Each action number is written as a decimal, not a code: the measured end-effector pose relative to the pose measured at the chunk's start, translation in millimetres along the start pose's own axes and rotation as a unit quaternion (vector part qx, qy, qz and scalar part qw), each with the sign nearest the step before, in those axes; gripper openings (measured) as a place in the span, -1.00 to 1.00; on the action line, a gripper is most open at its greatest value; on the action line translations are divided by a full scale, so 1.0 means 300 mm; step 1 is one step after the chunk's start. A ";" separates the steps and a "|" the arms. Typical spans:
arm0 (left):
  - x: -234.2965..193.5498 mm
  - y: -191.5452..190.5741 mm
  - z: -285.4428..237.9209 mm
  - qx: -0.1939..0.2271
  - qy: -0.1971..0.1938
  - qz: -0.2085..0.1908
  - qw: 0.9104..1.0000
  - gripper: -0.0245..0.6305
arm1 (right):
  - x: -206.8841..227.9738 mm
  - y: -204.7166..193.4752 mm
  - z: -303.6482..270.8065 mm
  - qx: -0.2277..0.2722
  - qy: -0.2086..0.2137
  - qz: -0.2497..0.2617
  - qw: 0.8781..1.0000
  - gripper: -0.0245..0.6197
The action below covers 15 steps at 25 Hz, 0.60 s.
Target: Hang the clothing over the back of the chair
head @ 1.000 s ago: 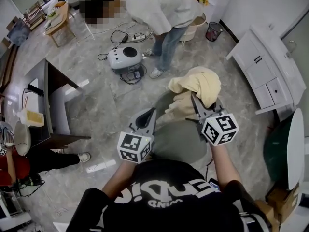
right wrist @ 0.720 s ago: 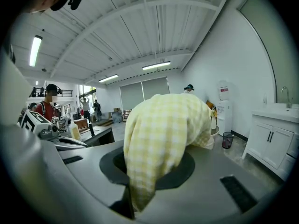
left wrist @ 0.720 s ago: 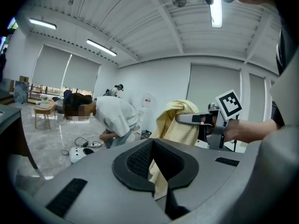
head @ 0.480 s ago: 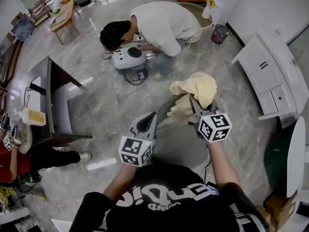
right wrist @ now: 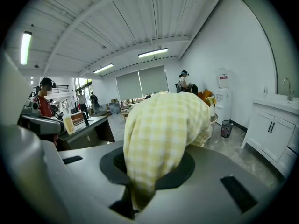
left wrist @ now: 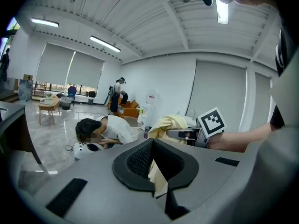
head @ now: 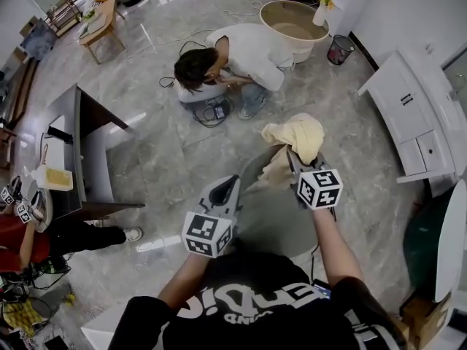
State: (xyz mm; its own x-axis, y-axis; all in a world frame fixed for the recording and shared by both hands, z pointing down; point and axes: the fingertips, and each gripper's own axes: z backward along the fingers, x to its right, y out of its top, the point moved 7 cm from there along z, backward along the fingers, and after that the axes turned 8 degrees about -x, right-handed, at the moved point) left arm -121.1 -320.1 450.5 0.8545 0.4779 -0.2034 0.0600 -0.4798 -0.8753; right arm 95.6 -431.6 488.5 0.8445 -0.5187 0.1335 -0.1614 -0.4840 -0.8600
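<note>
Both tongs clenched: right tongs (head: pixel 291 154) on clothing (head: pixel 300 132); left tongs (head: pixel 231 183) empty; crouching person (head: pixel 252 46) beyond

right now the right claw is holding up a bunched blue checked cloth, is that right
Not quite. The cloth is yellow checked, not blue. The rest holds: the right claw is shut on it and holds it up bunched. The right gripper view shows the colour and the grip most plainly.

Person (head: pixel 248 46) crouching on grey marble floor (head: pixel 160 152); beige tub (head: pixel 295 29) beyond; white cabinet (head: pixel 408 111) right; dark desk (head: pixel 76 148) left.
</note>
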 end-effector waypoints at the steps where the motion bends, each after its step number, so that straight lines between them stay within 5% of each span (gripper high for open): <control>1: -0.002 -0.003 -0.002 -0.002 0.000 0.000 1.000 -0.88 | 0.003 -0.010 -0.016 -0.004 0.001 0.000 1.000 -0.69; 15: -0.028 -0.012 -0.024 -0.020 0.013 0.004 1.000 -0.88 | 0.068 -0.192 -0.217 -0.084 0.001 -0.015 0.996 -0.69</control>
State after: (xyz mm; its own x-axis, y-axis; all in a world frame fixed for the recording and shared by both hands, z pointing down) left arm -124.8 -327.8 458.3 0.8682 0.4552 -0.1978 0.0740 -0.5128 -0.8553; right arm 88.8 -460.3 572.9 0.8492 -0.5036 0.1592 -0.2190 -0.6101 -0.7615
